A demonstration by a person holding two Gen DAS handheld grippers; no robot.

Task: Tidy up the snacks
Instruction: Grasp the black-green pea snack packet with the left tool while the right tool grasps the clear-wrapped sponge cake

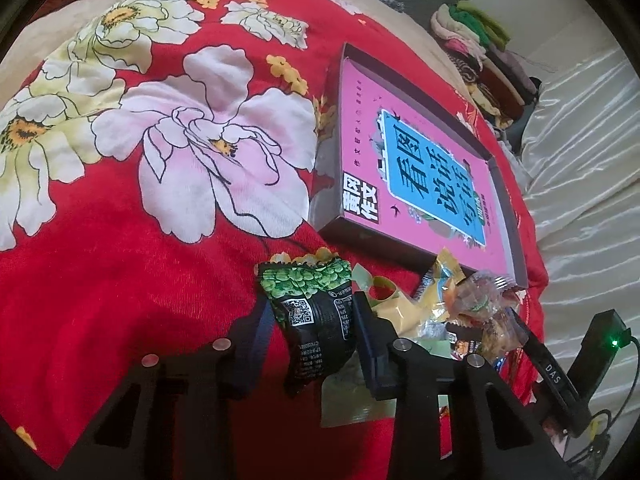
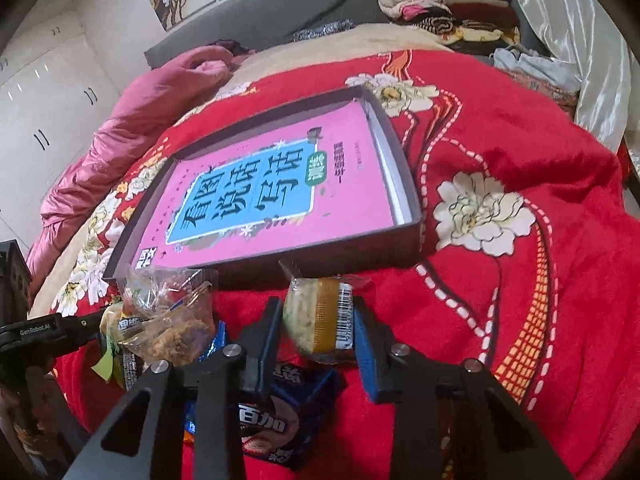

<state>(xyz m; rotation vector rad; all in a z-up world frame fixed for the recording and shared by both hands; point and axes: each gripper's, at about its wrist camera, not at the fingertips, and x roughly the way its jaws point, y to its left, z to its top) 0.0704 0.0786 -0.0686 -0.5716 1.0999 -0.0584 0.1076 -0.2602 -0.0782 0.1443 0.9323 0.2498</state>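
My left gripper (image 1: 310, 312) is shut on a black snack packet printed with green peas (image 1: 316, 320), held above the red floral blanket. My right gripper (image 2: 316, 320) is shut on a clear-wrapped round pastry with a brown band and barcode (image 2: 320, 320). A pile of wrapped snacks (image 1: 472, 312) lies on the blanket just right of the left gripper; in the right wrist view the pile (image 2: 168, 320) is at lower left. A grey shallow box (image 1: 505, 200) with a pink book (image 1: 416, 168) inside lies beyond the pile; it also shows in the right wrist view (image 2: 352, 248).
A blue snack box (image 2: 288, 412) lies under the right gripper. The red floral blanket (image 1: 140, 280) covers the bed. Folded clothes (image 2: 444, 4) are stacked at the far end. A pink quilt (image 2: 132, 120) lies at the left. A white satin curtain (image 1: 588, 160) hangs at the right.
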